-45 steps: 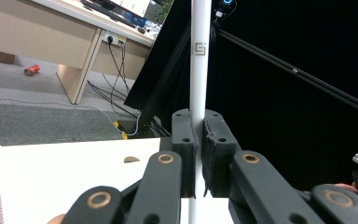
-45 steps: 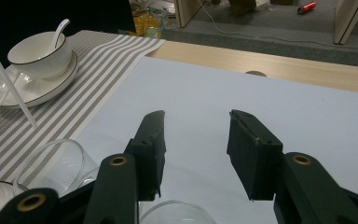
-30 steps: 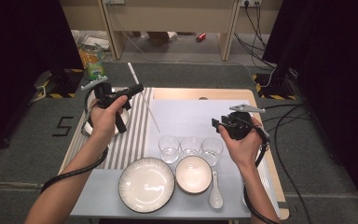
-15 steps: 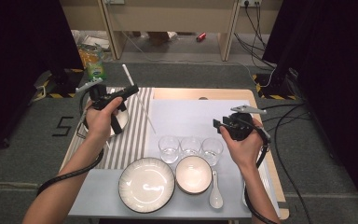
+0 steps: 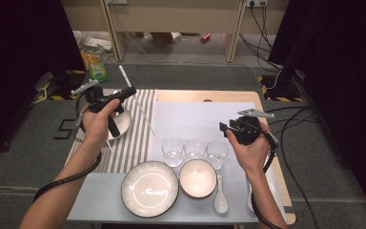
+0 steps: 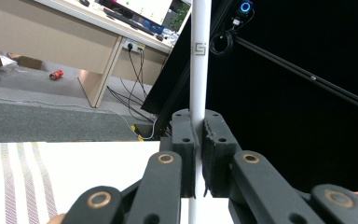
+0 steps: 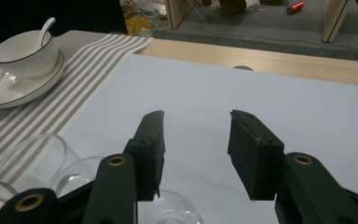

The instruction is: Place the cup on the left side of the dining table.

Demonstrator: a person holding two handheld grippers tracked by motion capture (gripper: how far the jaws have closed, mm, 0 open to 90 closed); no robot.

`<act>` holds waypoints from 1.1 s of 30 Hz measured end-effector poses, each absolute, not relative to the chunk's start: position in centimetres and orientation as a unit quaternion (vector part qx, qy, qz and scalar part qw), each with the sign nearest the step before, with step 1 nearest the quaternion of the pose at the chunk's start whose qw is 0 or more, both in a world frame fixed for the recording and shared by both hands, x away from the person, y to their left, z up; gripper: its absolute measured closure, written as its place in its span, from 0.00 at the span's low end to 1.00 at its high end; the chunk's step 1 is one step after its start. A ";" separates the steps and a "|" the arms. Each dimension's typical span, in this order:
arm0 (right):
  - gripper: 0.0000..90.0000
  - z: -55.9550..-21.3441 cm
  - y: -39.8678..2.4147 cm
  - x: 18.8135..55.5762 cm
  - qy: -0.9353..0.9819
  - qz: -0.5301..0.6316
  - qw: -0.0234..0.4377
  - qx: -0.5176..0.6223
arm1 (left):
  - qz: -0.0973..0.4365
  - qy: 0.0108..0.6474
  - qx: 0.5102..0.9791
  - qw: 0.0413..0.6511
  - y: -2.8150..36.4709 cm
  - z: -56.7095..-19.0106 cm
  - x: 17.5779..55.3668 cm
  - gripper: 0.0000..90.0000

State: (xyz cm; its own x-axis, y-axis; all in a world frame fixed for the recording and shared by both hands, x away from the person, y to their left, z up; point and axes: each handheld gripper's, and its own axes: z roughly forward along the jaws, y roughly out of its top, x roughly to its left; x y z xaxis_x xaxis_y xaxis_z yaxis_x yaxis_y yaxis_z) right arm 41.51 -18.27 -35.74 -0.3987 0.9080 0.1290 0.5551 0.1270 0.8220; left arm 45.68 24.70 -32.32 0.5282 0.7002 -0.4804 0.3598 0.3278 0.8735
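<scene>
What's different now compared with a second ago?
The left gripper, clamped on a thin white chopstick, drifted slightly left and away over the striped cloth. The open right gripper, three clear glasses and white bowls stayed put.

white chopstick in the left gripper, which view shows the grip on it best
The left gripper view: the slim white chopstick stands upright, pinched between the left gripper's two black pads, its grey logo readable. The high view shows it small, sticking out past the left gripper over the striped mat.
</scene>
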 end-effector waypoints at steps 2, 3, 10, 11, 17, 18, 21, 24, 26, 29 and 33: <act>0.62 -35.8 -18.3 41.4 0.719 0.424 0.207 0.510 | 0.129 0.469 0.565 0.666 24.9 -32.3 45.6 0.93; 0.61 -35.8 -18.3 41.4 0.719 0.423 0.208 0.510 | 0.129 0.470 0.566 0.665 25.0 -32.4 45.6 0.93; 0.61 -36.3 -18.5 41.3 0.716 0.425 0.210 0.512 | 0.131 0.474 0.561 0.666 25.5 -32.6 45.5 0.93; 0.61 -36.4 -18.6 41.2 0.717 0.423 0.210 0.513 | 0.131 0.475 0.561 0.666 25.6 -32.6 45.5 0.93; 0.61 -36.9 -18.8 41.1 0.715 0.423 0.210 0.516 | 0.132 0.478 0.560 0.664 26.1 -32.8 45.2 0.93; 0.61 -36.9 -18.9 41.1 0.715 0.422 0.210 0.517 | 0.133 0.478 0.560 0.663 26.3 -32.8 45.2 0.93; 0.61 -37.1 -19.0 41.0 0.714 0.422 0.208 0.519 | 0.133 0.482 0.559 0.662 26.6 -33.0 45.1 0.93; 0.60 -37.2 -19.1 41.0 0.713 0.422 0.208 0.519 | 0.134 0.485 0.557 0.660 27.0 -33.2 45.0 0.93; 0.60 -37.3 -19.2 40.9 0.713 0.422 0.207 0.521 | 0.134 0.487 0.557 0.659 27.2 -33.4 44.9 0.93; 0.60 -37.4 -19.2 40.9 0.713 0.422 0.209 0.520 | 0.133 0.491 0.556 0.658 27.5 -33.6 44.8 0.93; 0.60 -37.5 -19.2 40.9 0.712 0.422 0.206 0.522 | 0.134 0.494 0.555 0.656 27.8 -33.8 44.7 0.93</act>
